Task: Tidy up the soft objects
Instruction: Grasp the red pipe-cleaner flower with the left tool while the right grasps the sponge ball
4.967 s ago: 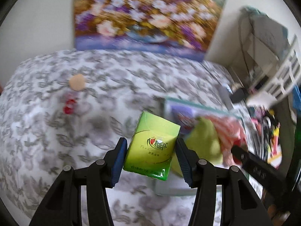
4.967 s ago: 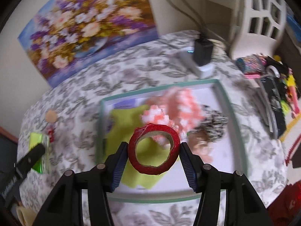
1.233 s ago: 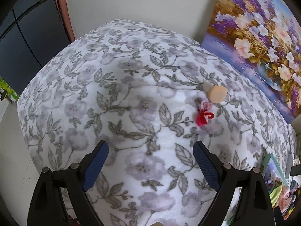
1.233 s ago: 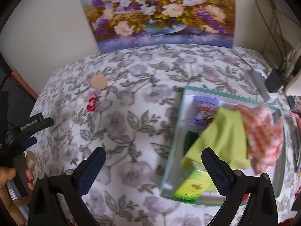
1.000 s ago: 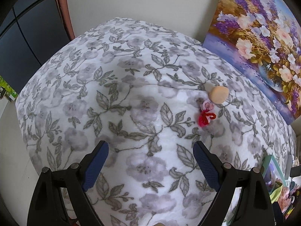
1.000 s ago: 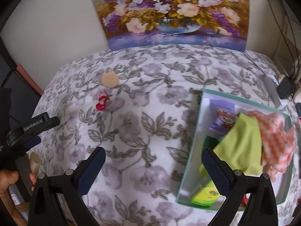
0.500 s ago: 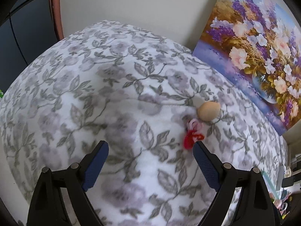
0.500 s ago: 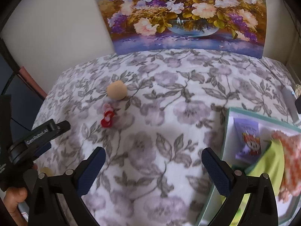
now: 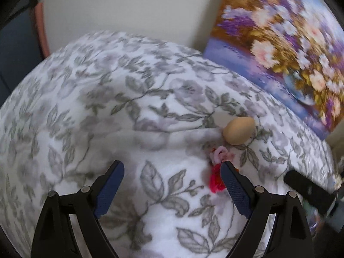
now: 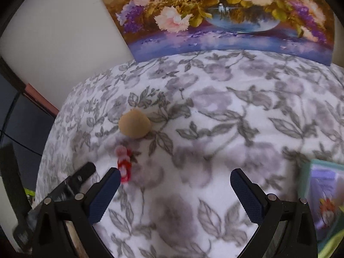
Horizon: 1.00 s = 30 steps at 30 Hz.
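Both grippers were inspected above a floral bedcover (image 9: pixel 150 111) and found empty. The left gripper (image 9: pixel 172 185) had its blue-padded jaws spread wide, with nothing between them but patterned fabric. The right gripper (image 10: pixel 175 193) was likewise spread wide over bare cover, no object between its pads.

A small red and pink yarn ornament (image 9: pixel 217 172) lay on the cover directly at the tip of the left gripper's right-hand finger, partly hidden behind that finger; whether the pad touched it could not be determined. In the right wrist view the same ornament (image 10: pixel 124 167) sat just beside the tip of that gripper's left-hand finger, outside the jaw gap.

A tan, rounded soft piece (image 9: pixel 238 133) rested on the cover just beyond the ornament, ahead and to the right of the left gripper, close to but apart from it. From the right gripper it lay ahead and to the left (image 10: pixel 135 126).

A flower painting (image 10: pixel 225 15) leaned against the wall past the far edge of the cover. A corner of a teal-rimmed box (image 10: pixel 309 176) showed at the right of the right gripper, holding a purple printed packet (image 10: pixel 324 193). The frames were somewhat blurred.
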Available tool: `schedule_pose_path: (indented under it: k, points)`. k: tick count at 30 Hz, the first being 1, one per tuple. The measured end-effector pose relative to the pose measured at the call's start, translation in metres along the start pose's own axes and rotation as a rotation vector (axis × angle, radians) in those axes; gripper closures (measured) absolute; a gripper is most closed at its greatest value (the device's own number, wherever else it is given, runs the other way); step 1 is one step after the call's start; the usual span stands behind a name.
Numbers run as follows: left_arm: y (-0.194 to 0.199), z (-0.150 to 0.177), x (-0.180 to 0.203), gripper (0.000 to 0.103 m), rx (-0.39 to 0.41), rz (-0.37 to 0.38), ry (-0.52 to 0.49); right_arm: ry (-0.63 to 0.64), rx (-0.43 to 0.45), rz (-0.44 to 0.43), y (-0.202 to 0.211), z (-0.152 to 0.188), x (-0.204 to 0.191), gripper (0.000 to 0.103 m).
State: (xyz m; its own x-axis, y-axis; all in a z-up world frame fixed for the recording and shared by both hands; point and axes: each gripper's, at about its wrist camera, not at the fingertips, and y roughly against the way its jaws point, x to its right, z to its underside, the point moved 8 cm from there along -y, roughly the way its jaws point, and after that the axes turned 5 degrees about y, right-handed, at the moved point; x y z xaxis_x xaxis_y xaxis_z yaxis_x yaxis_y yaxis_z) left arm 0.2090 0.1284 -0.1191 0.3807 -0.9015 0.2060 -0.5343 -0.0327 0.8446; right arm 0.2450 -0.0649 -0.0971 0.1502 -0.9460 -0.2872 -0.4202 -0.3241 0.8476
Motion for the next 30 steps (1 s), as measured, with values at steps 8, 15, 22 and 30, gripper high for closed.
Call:
schedule_pose_path:
  k: [8, 15, 22, 30]
  points:
    - [-0.025, 0.011, 0.032, 0.024, -0.042, 0.060, -0.082, -0.025, -0.012, -0.056, -0.030, -0.021, -0.001, 0.000]
    - [-0.034, 0.015, 0.052, 0.053, -0.082, 0.144, -0.107, -0.005, -0.014, -0.098, -0.046, -0.034, -0.012, 0.002]
    - [-0.031, 0.010, 0.052, 0.079, -0.074, 0.204, -0.086, 0.048, -0.016, -0.099, -0.059, -0.044, -0.031, 0.002]
    - [-0.018, -0.015, 0.009, 0.082, 0.003, 0.128, 0.029, 0.099, -0.016, -0.116, -0.072, -0.049, -0.053, 0.013]
